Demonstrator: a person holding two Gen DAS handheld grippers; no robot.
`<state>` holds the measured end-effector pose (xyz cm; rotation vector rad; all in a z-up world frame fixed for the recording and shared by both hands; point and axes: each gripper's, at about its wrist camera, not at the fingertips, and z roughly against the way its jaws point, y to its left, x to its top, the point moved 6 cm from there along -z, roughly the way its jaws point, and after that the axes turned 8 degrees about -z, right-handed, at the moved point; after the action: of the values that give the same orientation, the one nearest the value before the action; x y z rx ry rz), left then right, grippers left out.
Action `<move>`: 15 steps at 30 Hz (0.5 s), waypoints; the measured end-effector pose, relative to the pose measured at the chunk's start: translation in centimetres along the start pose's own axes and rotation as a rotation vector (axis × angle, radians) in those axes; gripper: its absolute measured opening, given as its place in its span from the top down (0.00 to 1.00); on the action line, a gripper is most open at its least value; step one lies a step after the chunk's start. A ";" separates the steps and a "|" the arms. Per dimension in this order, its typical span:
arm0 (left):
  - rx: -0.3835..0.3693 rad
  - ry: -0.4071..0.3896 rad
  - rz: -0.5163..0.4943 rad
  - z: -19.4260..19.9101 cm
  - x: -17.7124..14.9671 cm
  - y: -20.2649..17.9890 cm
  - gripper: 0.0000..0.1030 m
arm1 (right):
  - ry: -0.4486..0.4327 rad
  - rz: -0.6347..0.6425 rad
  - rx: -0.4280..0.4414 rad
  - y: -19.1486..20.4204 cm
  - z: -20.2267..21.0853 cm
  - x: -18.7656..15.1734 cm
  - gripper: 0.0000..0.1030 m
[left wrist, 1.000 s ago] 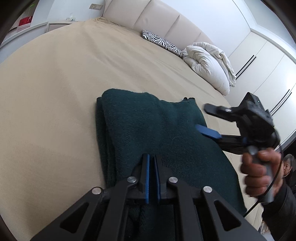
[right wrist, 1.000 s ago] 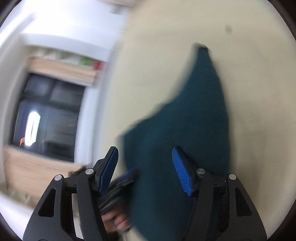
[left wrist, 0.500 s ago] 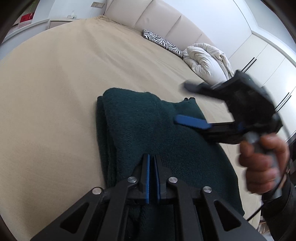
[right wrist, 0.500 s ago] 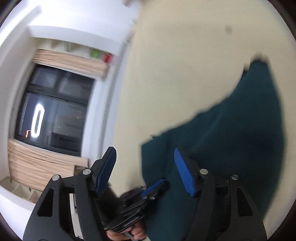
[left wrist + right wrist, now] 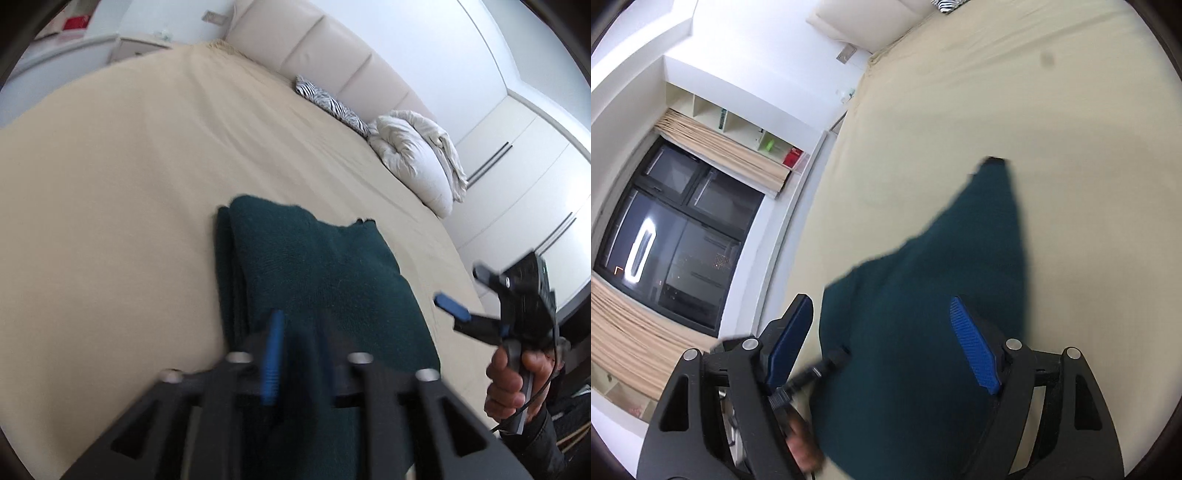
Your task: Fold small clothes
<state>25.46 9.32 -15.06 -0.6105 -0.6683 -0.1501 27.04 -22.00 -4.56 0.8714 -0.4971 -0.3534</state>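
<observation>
Garment: dark green knit [image 5: 317, 280] folded flat, near edge of beige bed [image 5: 110, 192] | left gripper [image 5: 295, 354] jaws just opened, cloth released so fold rests | right gripper [image 5: 882, 343] spread, just widening, off right, nothing held | far: zebra cushion [image 5: 328, 103], white duvet [image 5: 417, 158], clear of work | obstruction: none seen

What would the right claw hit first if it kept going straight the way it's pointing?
Most likely the folded dark green garment on the bed: the open right claw points down over it, though depth is hard to judge.
</observation>
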 end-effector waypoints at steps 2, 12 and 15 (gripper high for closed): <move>0.047 0.013 0.015 1.1 -0.5 0.3 0.39 | 0.012 -0.012 0.007 -1.4 2.5 -0.6 0.25; -0.001 0.192 0.146 -0.1 -3.4 1.0 0.39 | 0.187 -0.165 -0.026 -8.6 1.5 -5.9 0.25; -0.019 0.239 0.189 -1.4 -3.1 1.5 0.40 | 0.205 -0.164 -0.002 -8.4 0.0 -6.5 0.27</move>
<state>24.25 9.55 -18.59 -0.6587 -0.3758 -0.0523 20.89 -23.88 -13.00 0.9376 -0.2361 -0.4097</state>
